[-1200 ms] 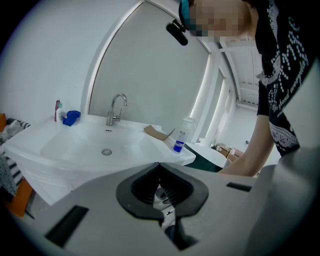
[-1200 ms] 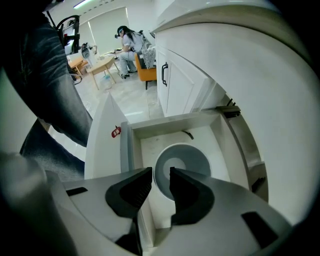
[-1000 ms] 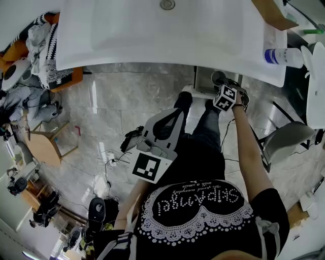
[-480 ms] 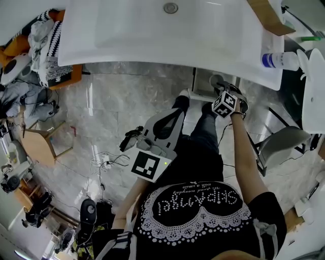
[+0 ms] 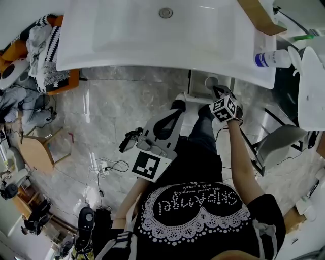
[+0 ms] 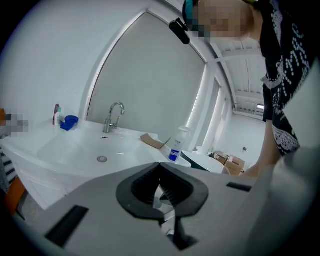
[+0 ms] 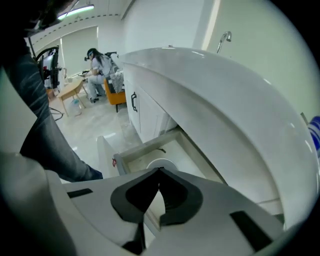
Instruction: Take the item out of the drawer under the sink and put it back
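R tool (image 7: 159, 170) just closed, empty, above open drawer (image 7: 141, 146); white round item (image 7: 167, 163) lies inside. L tool (image 6: 160, 165) shut, empty. Likely return step; next: push drawer shut.

Before you, the white sink counter (image 5: 152, 40) carries a spray bottle (image 5: 271, 59) with a blue label, standing at its right end. A flat piece of cardboard (image 5: 256, 15) lies near the bottle, and a blue cloth (image 6: 69, 121) lies at the far left, beyond the faucet (image 6: 114, 117). Under the counter the drawer (image 7: 142, 150) stands pulled out with a round white item (image 7: 161, 163) lying on its bottom, and you stand on a grey marble floor (image 5: 111, 106) with loose cables (image 5: 111, 165) lying on it to your left.
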Available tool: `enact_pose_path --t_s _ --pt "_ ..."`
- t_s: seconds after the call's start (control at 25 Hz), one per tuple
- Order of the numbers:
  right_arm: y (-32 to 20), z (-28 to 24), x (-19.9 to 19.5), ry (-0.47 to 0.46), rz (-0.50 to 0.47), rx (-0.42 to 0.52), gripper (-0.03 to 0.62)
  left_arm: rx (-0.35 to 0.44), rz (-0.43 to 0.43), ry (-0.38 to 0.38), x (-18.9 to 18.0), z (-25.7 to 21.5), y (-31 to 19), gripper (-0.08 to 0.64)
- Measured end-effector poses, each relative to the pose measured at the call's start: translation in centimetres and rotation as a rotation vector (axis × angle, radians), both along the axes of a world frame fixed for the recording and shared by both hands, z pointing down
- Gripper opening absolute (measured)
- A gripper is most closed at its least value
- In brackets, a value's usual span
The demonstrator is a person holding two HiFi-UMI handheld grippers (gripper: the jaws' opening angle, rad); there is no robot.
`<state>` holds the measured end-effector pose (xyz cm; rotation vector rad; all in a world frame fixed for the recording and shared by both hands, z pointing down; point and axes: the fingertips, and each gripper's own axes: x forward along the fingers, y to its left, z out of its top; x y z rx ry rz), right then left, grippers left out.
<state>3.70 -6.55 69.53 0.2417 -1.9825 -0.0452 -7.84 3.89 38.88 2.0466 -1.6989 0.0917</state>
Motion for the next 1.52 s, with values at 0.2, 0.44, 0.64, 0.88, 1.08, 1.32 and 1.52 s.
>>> enact_pose_path --t_s 0.2,0.44,0.64,0.88,1.08,1.32,1.52 --pt "-0.1 -2.3 -0.8 -0.094 0.095 -0.006 0.018 0.022 0.016 -0.001 0.0 -0.2 -0.2 0.005" --pt "0.6 -6.4 -1.4 -0.258 0.216 -0.021 0.018 0.031 0.037 0.004 0.2 -0.1 -0.2 0.005" --pt "0.3 -11.5 -1.4 -0.509 0.413 -0.052 0.017 0.022 0.066 -0.012 0.4 -0.2 -0.3 0.005" --pt "-0.3 -18.0 -1.0 -0.672 0.488 0.062 0.018 0.042 0.130 -0.024 0.8 -0.2 -0.7 0.005" --pt "-0.3 -23.0 -0.5 -0.791 0.533 0.104 0.018 0.113 0.156 -0.028 0.9 -1.7 -1.5 0.005" --pt "0.1 -28.7 0.2 -0.902 0.562 0.203 0.018 0.168 0.234 -0.016 2.0 -3.0 -3.0 0.005" --pt "1.3 -31.6 1.9 -0.965 0.619 0.227 0.017 0.201 0.276 -0.005 2.9 -3.7 -3.6 0.005"
